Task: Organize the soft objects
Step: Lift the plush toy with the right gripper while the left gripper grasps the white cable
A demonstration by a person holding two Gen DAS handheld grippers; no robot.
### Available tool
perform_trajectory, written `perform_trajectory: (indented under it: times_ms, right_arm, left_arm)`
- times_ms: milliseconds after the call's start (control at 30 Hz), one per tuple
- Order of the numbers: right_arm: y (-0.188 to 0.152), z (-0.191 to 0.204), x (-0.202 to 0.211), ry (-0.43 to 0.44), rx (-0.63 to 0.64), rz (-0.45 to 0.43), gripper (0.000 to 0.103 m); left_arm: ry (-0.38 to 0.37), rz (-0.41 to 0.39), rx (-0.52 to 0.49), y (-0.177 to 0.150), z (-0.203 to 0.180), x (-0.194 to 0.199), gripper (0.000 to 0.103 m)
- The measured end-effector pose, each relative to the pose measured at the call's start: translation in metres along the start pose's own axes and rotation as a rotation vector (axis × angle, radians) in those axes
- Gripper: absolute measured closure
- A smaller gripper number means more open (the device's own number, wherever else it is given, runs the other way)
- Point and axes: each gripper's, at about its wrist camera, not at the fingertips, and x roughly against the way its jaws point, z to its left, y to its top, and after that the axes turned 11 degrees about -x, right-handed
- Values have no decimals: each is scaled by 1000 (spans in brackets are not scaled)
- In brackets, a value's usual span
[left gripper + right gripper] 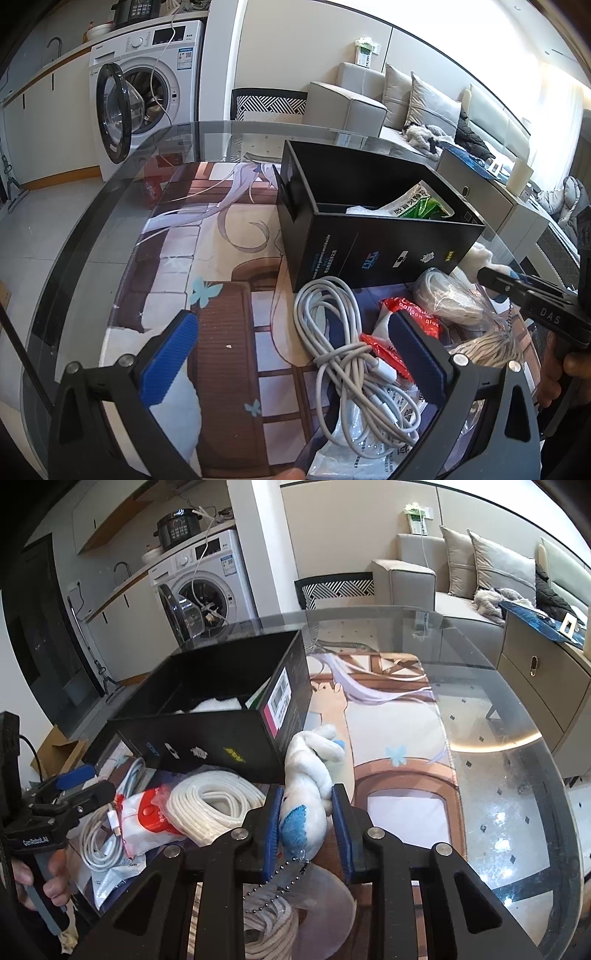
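Note:
A black box (373,243) stands on the table and holds a green-white packet (417,205) and something white. The box also shows in the right wrist view (207,734). My right gripper (306,827) is shut on a white plush toy (308,775) with a blue patch and a bead chain, beside the box's right corner. My left gripper (295,358) is open over a coiled white cable (343,354) and a red-white packet (399,325). A bagged white cord coil (210,805) lies in front of the box.
A picture mat (221,295) covers the round glass table (517,775). More bagged cords (491,343) and plastic packets lie near the front. A washing machine (144,85), a sofa (461,579) and a cabinet (535,675) stand beyond the table.

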Motion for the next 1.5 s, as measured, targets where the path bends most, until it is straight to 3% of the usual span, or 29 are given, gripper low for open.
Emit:
perform_trajectory:
  times_ms: [400,667,1033,1200,1367,1433,1500]
  right_arm:
    - [10,7,53,136,13,-188,77]
    - [4,29,59,171,100,-186,77]
    - [3,31,59,174,110,-175,77]
    - [0,30,57,174,117,-170,77]
    - [0,30,56,176,119,-166,77]
    - [0,31,57,177,123,-166,77]
    - [-1,32,56,179,126,-163,77]
  left_arm:
    - [-14,-7,6,1,2,3,0]
    - [-30,28,3,-3,-3,-3,0]
    - [15,83,49,-8,12,-11,0]
    - [-22,117,26,-11,2,-16,0]
    - [-5,121,-14,-13,-5,-16,0]
    - [-6,118,-10,-13,-4,-15,1]
    - [-15,110,-21,-13,-6,-13,9]
